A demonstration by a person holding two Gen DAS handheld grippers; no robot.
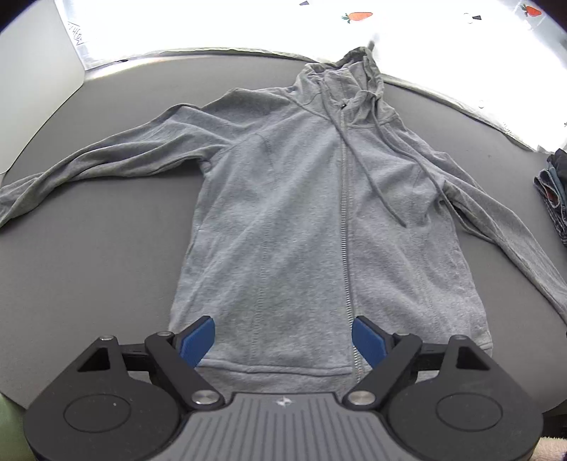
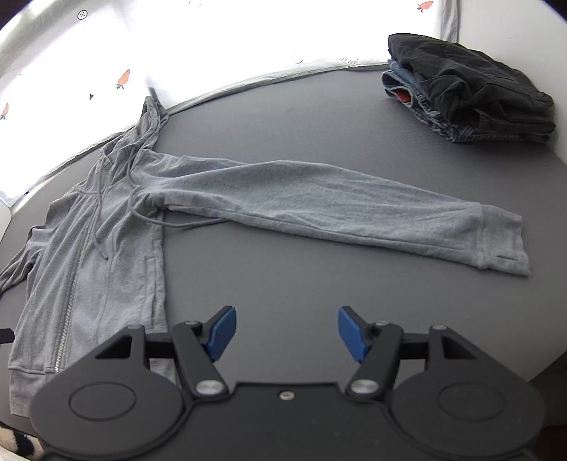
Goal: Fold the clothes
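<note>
A grey zip-up hoodie (image 1: 301, 220) lies flat, front up, on the dark grey table (image 1: 88, 266), hood at the far edge, both sleeves spread out. My left gripper (image 1: 283, 340) is open and empty, just above the hoodie's bottom hem near the zipper. In the right wrist view the hoodie's body (image 2: 106, 248) is at the left and its right sleeve (image 2: 336, 209) stretches across to the right. My right gripper (image 2: 287, 333) is open and empty over bare table, near the hem's right corner and below the sleeve.
A stack of folded dark clothes (image 2: 467, 88) sits at the table's far right corner; it also shows at the right edge of the left wrist view (image 1: 554, 191). A white cloth with carrot prints (image 1: 354, 21) lies beyond the table's far edge.
</note>
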